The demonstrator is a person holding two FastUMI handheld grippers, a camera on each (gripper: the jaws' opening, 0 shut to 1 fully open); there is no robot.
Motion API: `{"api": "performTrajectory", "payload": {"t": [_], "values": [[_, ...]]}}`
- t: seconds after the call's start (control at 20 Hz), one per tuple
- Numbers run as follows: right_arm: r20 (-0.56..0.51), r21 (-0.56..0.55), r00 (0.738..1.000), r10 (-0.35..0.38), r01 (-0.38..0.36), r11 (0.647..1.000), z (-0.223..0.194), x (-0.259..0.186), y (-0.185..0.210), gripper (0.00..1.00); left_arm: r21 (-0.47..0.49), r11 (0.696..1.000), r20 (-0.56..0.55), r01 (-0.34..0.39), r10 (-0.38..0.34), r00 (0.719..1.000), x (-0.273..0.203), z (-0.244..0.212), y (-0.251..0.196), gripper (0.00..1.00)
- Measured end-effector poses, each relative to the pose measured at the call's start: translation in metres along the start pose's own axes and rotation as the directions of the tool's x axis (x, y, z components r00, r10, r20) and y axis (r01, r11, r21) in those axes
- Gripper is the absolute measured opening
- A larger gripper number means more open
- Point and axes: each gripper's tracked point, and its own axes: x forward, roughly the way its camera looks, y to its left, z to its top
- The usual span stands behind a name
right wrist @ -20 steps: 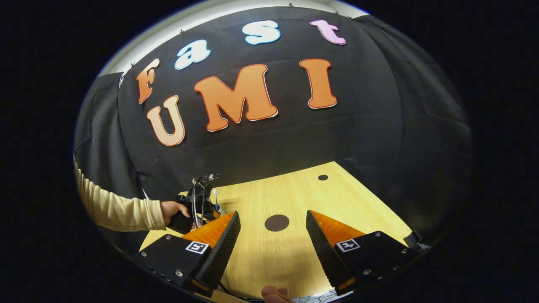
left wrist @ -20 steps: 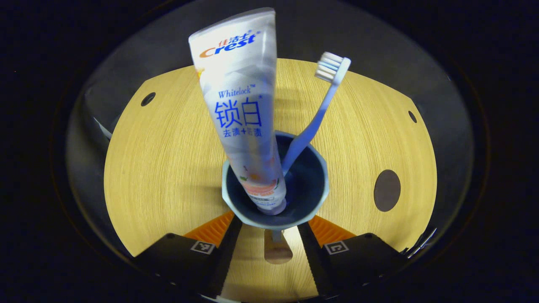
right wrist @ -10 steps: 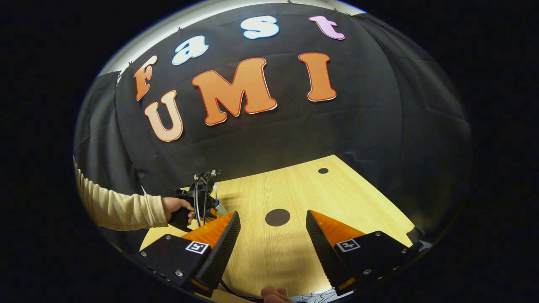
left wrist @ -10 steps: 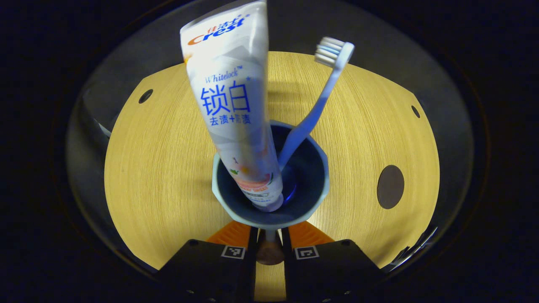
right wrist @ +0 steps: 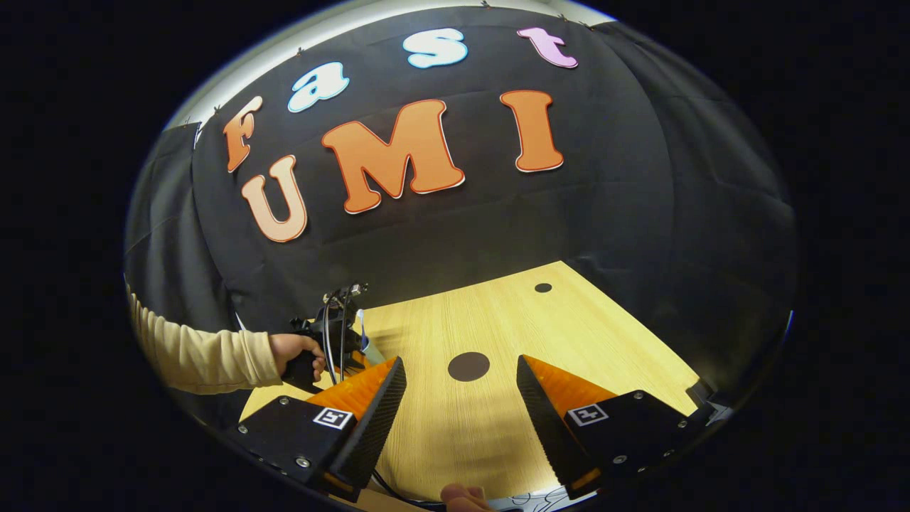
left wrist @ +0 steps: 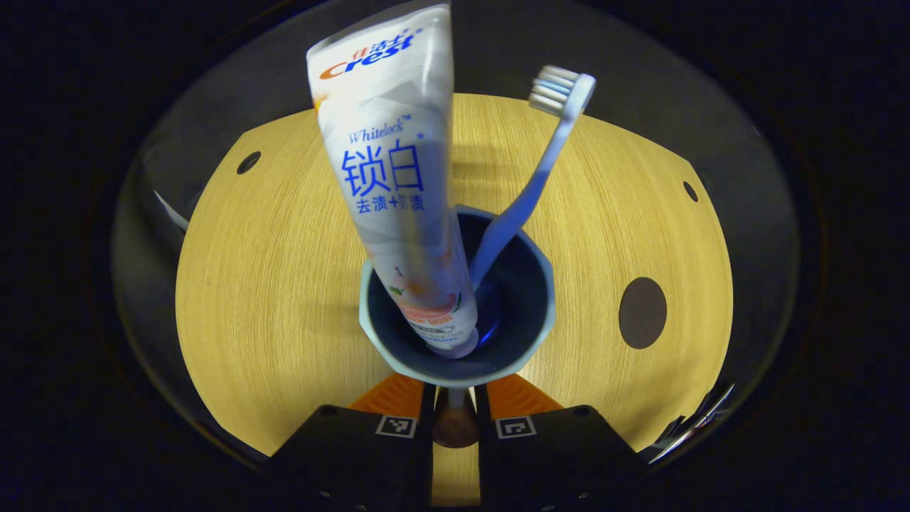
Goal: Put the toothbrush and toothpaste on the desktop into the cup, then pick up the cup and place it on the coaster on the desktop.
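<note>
At counter centre, left gripper (left wrist: 453,416) clamps the cup (left wrist: 530,334) rim; right gripper (right wrist: 461,419) gapes. Tilting may spill toothpaste (left wrist: 398,192).

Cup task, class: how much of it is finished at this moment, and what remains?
Done: toothpaste and toothbrush stand in the cup. In hand: the left tool has closed on the cup's near rim. Left: carry the cup to the coaster, bare to its right. The right tool hangs open.
</note>
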Motion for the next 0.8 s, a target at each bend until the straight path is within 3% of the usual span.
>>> {"api": "performTrajectory", "payload": {"t": [0.25, 0.45, 0.8], "values": [[0.058, -0.008, 0.998, 0.025, -0.025, 1.000, 0.017, -0.011, 0.013, 0.94, 0.075, 0.997, 0.004, 0.031, -0.032, 0.999, 0.002, -0.002, 0.008, 0.25], [0.074, -0.045, 0.997, -0.013, 0.016, 0.999, 0.017, -0.020, 0.002, 0.94, 0.135, 0.989, 0.009, 0.062, -0.064, 0.998, 0.004, 0.001, 0.014, 0.25], [0.083, -0.001, 0.988, -0.131, 0.131, 0.991, 0.012, -0.042, -0.036, 0.94, 0.251, 0.963, 0.014, 0.100, -0.107, 0.994, 0.009, 0.006, 0.023, 0.25]]}}
